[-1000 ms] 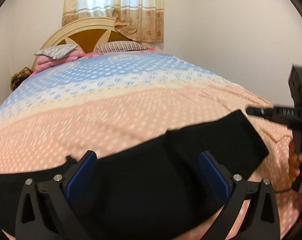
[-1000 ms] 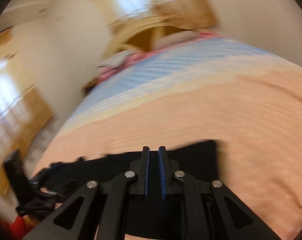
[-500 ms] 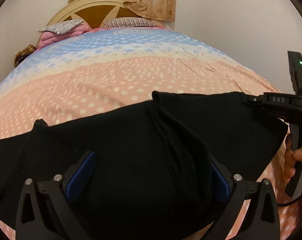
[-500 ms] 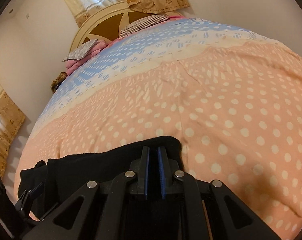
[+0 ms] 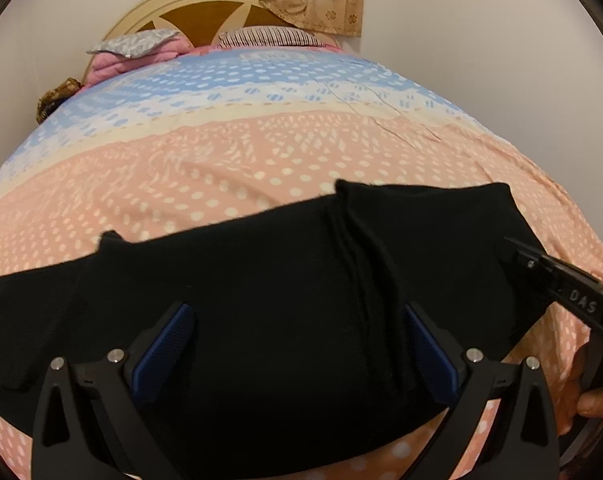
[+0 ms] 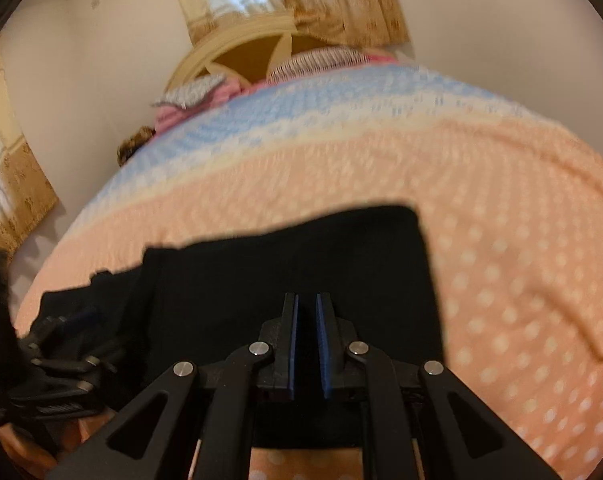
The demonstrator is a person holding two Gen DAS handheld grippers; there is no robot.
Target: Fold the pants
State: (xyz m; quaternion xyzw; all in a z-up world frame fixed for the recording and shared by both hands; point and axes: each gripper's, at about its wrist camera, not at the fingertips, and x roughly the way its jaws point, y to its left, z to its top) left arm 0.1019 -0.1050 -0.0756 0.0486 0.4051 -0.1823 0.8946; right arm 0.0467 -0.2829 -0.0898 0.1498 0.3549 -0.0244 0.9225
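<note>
The black pants (image 5: 285, 304) lie across the near part of the bed, spread wide under and ahead of both grippers, with a ridge of bunched cloth running away from the left gripper (image 5: 301, 344) just inside its right-hand finger; the far edge shows a stepped corner ahead of that ridge. The left gripper stands wide open over the cloth, its blue pads (image 5: 169, 344) well apart and pressing on nothing; it has hold of nothing. The right gripper (image 6: 307, 344) is all but closed, only a thin slit showing between its pads; the cloth lies dark beneath and ahead of its tips, but whether a fold of it is pinched in that slit I cannot tell. Seen from the left gripper, the right one reaches in over the pants' right-hand end, a hand (image 5: 593, 400) behind it; the bedspread (image 5: 261, 152), peach with pale dots, stretches beyond to the pillows (image 5: 269, 37) and headboard (image 5: 205, 8).

The risks, as I judge them: the bunched ridge may be pressed into the fold and leave the legs uneven; a grip on one layer only would drag the top layer off the one below; the bedspread itself may be caught with the pants, since both are soft and lie in contact.
</note>
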